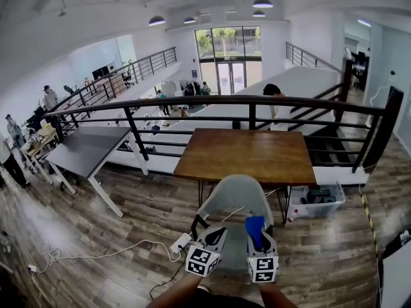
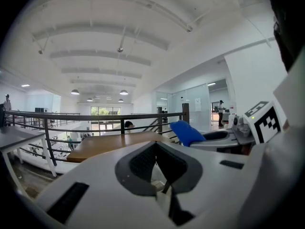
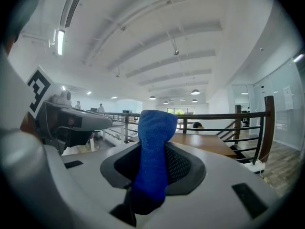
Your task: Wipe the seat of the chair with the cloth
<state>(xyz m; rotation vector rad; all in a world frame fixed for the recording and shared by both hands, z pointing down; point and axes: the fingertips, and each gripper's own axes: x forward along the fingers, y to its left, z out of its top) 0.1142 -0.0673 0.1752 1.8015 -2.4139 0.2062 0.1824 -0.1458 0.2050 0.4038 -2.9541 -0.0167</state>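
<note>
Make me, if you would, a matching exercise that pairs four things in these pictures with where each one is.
Things:
1. blue cloth
2. grey plastic chair
3. brown wooden table
4. clear plastic bin

Places:
A. on the floor at the table's right end
B. beside the black metal railing
C. clamped in the right gripper
D. on the near side of the table

Pairs: 1-C, 2-D, 3-B, 4-A.

Blue cloth, clamped upright, over the grey chair.
</note>
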